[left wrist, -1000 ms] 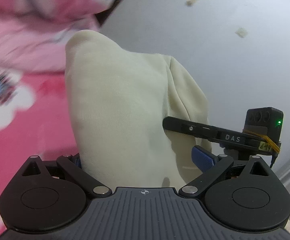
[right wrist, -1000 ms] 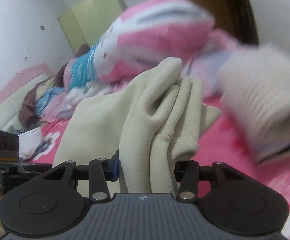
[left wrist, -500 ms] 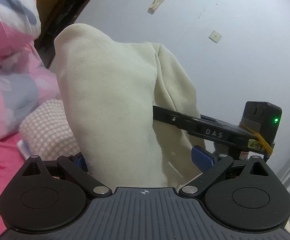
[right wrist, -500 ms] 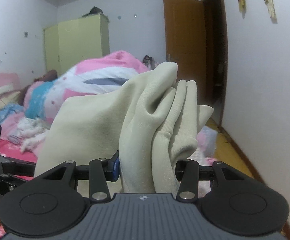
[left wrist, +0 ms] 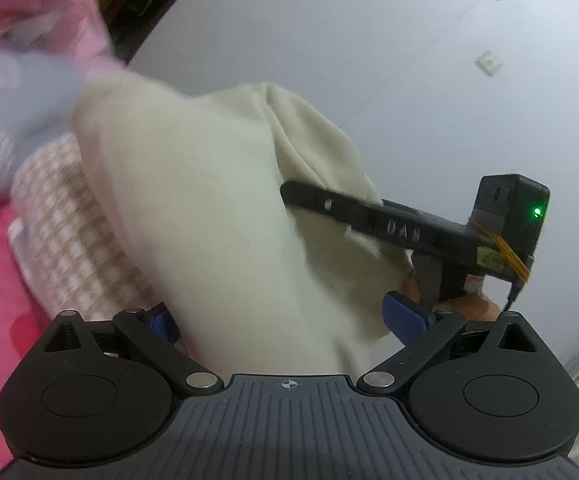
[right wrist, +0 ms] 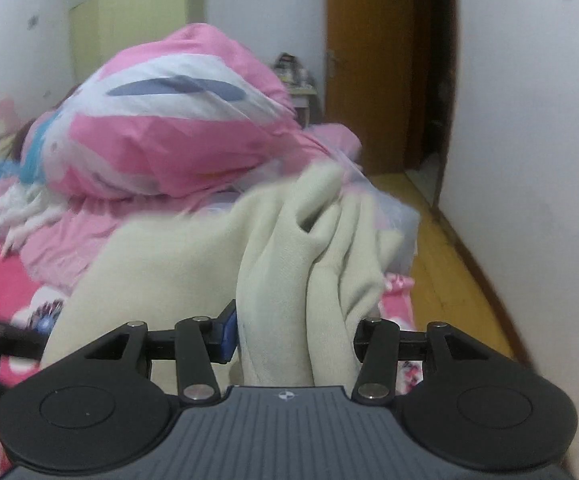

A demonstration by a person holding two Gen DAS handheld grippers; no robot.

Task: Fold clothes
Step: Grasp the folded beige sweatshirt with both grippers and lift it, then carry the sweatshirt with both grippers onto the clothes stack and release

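A cream garment [left wrist: 217, 216] fills the middle of the left wrist view, held up in the air. My left gripper [left wrist: 277, 320] is shut on its lower part, with blue fingers [left wrist: 403, 316] at either side of the cloth. In the right wrist view the same cream garment [right wrist: 289, 264] bunches in thick folds, and my right gripper [right wrist: 293, 332] is shut on that bunch. The right gripper's black body [left wrist: 429, 232] with a green light shows beyond the cloth in the left wrist view, a hand beneath it.
A bed with a pink sheet [right wrist: 5, 280] carries a big pink and white quilt [right wrist: 177, 132]. A checked cloth [left wrist: 69, 216] lies to the left. White wall [right wrist: 529, 160], wooden door [right wrist: 373, 60], green wardrobe [right wrist: 129, 28] and wooden floor [right wrist: 449, 272] surround it.
Both grippers have kept their hold on the cream garment while swinging; the views have tilted lower, with the quilt and bed filling more of the right view.
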